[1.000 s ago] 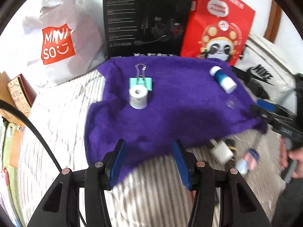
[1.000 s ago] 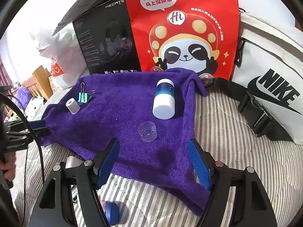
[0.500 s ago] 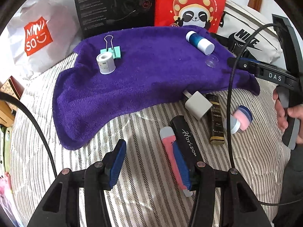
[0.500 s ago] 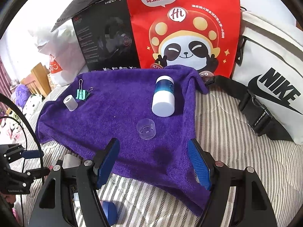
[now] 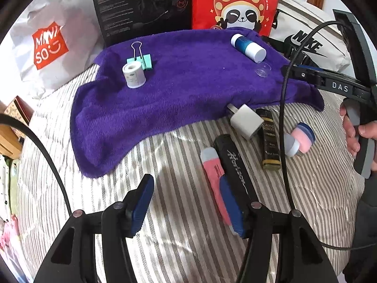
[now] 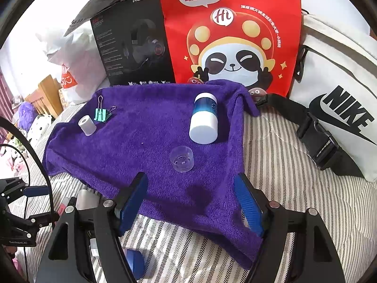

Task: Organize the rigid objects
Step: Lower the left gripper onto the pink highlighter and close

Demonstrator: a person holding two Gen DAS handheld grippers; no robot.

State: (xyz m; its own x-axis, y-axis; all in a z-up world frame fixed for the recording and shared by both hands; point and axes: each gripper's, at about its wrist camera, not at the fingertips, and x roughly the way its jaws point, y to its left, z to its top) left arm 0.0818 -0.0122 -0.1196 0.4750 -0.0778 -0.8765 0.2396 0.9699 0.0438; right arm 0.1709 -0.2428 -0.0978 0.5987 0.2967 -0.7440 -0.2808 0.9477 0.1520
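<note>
A purple towel (image 5: 179, 99) (image 6: 150, 151) lies on the striped bed. On it are a white tape roll (image 5: 133, 75) (image 6: 87, 125), a green binder clip (image 5: 141, 59) (image 6: 101, 114), a blue-and-white bottle (image 5: 248, 48) (image 6: 204, 122) lying on its side and a clear cap (image 5: 262, 69) (image 6: 182, 159). On the bedding by the towel's near edge lie a white charger (image 5: 246, 120), a black pen case (image 5: 235, 165), a pink eraser (image 5: 215, 179), a dark box (image 5: 269, 141) and a pink-and-blue piece (image 5: 299, 139). My left gripper (image 5: 188, 205) is open above the bedding. My right gripper (image 6: 190, 200) is open over the towel's near edge.
A white Miniso bag (image 5: 49, 44), a black headset box (image 5: 141, 7) (image 6: 134, 52), a red panda bag (image 5: 235, 2) (image 6: 231, 35) and a white Nike bag (image 5: 308, 42) (image 6: 339, 108) stand behind the towel. A wooden bed frame (image 6: 44, 94) is at the left.
My left gripper has pulled back from the towel, bringing the loose items on the bedding into view, then eased slightly closer. My right gripper has barely moved.
</note>
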